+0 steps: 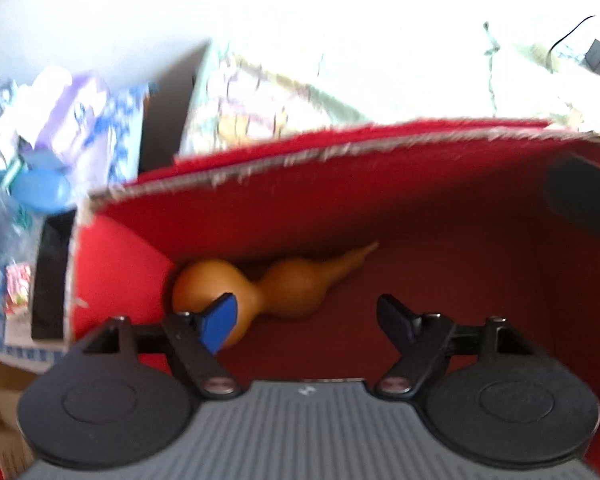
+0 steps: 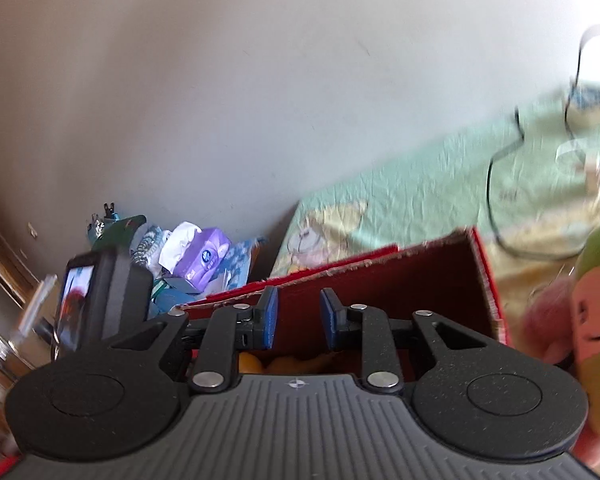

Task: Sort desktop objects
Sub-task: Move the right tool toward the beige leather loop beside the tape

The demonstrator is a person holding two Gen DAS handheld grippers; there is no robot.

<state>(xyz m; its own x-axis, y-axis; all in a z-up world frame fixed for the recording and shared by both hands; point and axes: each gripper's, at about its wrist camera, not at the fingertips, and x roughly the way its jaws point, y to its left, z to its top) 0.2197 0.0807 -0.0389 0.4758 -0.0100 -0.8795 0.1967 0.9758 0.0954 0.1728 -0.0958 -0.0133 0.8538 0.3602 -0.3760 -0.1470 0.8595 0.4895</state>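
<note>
Red cardboard box (image 1: 440, 208) on a green patterned cloth (image 2: 420, 184), open top with a ragged torn rim.

Orange gourd (image 1: 284, 288) lies on its side on the box floor, against the far wall toward the left corner. Long axis runs left to right along that wall — fat bulb left, thin stem tip pointing right and slightly up.

Left gripper (image 1: 306, 322) is inside the box, jaws spread wide, nothing held; its left blue pad (image 1: 219, 322) overlaps the bulb in view, contact unclear.

Right gripper (image 2: 298, 316) hovers at the box's near edge — jaws partly open, empty.

Plush toy (image 2: 596, 312) just right of the box; clutter including a purple tissue pack (image 2: 202, 258) to the left.
</note>
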